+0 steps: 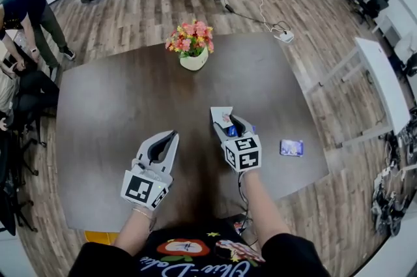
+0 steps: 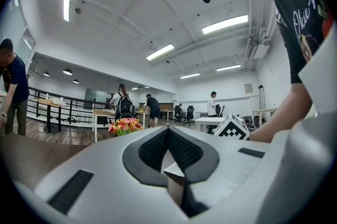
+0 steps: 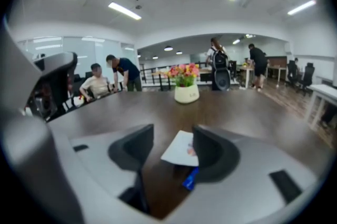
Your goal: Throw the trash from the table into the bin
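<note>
Landmark: white pot of pink and orange flowers point(image 1: 193, 60) on the dark brown wooden counter point(image 1: 111, 106).

Right tool point(image 1: 228, 120), on the near side of the pot and slightly right of it: jaws spread and tilted down toward the counter. A flat white paper wrapper with a small printed picture point(image 3: 181, 149) lies between them, close against the right jaw, with a clear gap to the left jaw. A small bright blue scrap point(image 3: 190, 178) shows just under the wrapper, nearer than it from the pot.

Left tool point(image 1: 174, 134), near side of the pot, slightly left: jaw tips pressed together, nothing pinched.

A blue and white foil packet point(image 1: 291, 148) lies flat on the counter, well to the pot's near right, apart from both tools.
</note>
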`<state>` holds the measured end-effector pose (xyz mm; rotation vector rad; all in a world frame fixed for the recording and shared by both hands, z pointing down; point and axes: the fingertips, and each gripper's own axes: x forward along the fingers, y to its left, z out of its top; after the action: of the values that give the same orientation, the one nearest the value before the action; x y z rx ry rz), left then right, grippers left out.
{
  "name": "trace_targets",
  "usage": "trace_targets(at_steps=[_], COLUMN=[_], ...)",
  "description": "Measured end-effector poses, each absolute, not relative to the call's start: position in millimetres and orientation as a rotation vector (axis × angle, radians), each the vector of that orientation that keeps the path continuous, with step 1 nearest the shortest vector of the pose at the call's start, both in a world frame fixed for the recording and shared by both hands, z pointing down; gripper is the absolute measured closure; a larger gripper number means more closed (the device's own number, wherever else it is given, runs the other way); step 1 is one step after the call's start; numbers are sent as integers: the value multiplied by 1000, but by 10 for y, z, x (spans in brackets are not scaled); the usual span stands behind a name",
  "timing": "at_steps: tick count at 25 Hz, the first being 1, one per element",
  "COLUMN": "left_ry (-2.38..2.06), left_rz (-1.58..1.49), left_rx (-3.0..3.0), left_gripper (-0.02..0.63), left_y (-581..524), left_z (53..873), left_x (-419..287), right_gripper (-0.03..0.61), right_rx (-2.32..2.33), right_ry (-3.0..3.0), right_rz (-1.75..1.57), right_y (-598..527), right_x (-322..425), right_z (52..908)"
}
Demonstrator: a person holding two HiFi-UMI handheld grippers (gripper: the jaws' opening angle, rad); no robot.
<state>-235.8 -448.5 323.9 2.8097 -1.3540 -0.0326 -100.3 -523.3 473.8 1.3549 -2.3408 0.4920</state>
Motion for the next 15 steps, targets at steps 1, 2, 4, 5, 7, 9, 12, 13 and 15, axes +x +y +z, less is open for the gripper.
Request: trace_targets(at_steps=[1, 2, 4, 5, 7, 9, 12, 13, 15], left_ry=[-1358, -1363, -1372, -1376, -1381, -1389, -1407, -1413, -1423], left_rz=[-31, -30, -29, -28, -27, -27, -27, -29, -30], left_rx=[2807, 2804, 2797, 2793, 2784, 2776, 2761, 2757, 2751], left_gripper=[607, 607, 607, 607, 607, 607, 606, 607, 607], left_y=[-4499, -4513, -4544, -4558, -4583, -4605, -4635, -4644, -4657], left_z=[3246, 3253, 3264, 3269, 3280, 3288, 3305, 3314, 3332], left_x=[-2373, -2389, -2416, -2427, -2447, -2472, -2533, -2555, -2591], right_gripper=[368, 368, 367, 340, 310, 310, 310, 308, 308], right_rx=[1355, 1353, 1337, 1325, 1305, 1300, 1315, 1317, 1316], right_ry=[-2323, -2304, -2266, -2249, -2214, -2170, -2119, -2108, -2093], right_rz=[496, 497, 502, 510, 534, 557, 576, 581, 583], right_y=[-5261, -5288, -5336, -5358, -5395, -5417, -5459, -5475, -5506], right_x=[-992, -981, -971, -974, -979, -961, -932, -931, -934], right_z=[4783, 4826, 4913, 4959, 5049, 5139, 5235, 5264, 5315])
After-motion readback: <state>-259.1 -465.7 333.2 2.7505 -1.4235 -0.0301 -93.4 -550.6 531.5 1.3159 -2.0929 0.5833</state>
